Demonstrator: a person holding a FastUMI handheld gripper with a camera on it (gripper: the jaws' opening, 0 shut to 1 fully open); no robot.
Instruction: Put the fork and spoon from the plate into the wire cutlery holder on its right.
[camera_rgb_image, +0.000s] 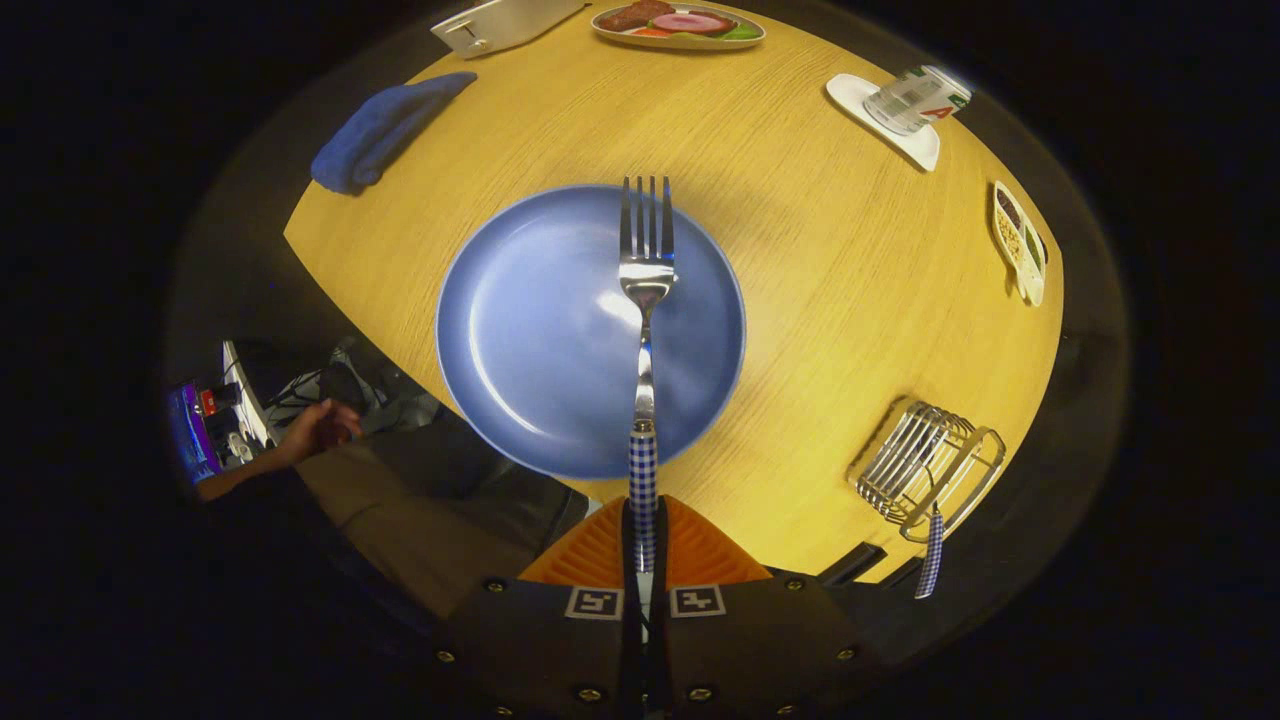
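One fork (646, 300) is clamped by its checked handle between the tongs (644, 540), its tines out over the single blue plate (530, 330). To the right on the table (830, 300) lies one wire cutlery holder (925, 465), a checked handle (932, 555) poking from it.

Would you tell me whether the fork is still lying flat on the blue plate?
No: the gripper is shut on the fork by its checked handle, and the fork points out over the blue plate.
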